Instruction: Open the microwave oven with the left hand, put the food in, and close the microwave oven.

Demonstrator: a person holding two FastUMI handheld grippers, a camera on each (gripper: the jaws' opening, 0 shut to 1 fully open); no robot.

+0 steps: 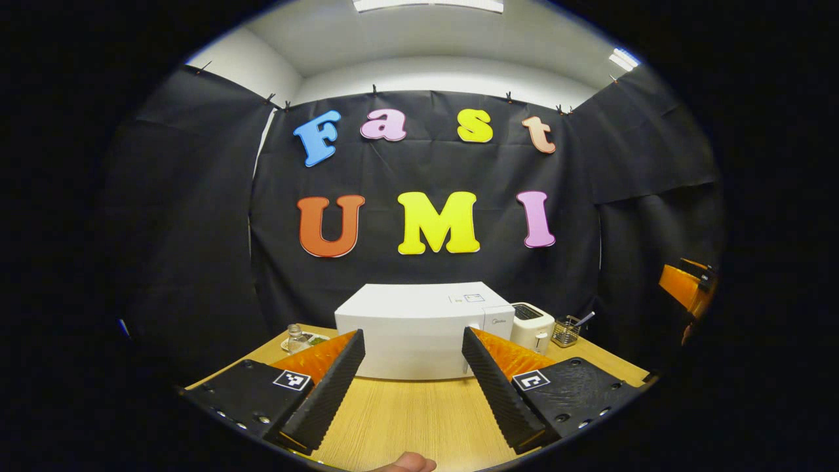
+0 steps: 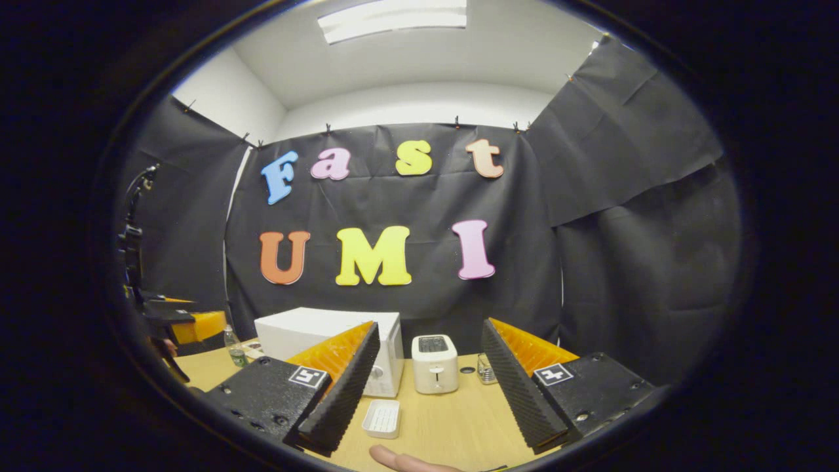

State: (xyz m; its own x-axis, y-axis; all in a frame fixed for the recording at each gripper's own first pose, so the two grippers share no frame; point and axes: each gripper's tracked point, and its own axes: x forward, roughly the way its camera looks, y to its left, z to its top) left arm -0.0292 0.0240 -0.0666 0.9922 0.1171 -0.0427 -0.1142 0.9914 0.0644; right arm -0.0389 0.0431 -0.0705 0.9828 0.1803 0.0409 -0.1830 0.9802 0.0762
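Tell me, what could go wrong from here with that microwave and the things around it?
The toaster stands right beside the microwave, so a wide reach for the door might knock it. The small white tray lies on the table in front of the right gripper, easy to bump. Both grippers are open and empty, the left gripper apart from the shut door; no food is held yet.

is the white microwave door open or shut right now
Shut. In the left gripper view the white box-shaped microwave oven shows a flat, closed front with no door swung out; the open left gripper is short of it.
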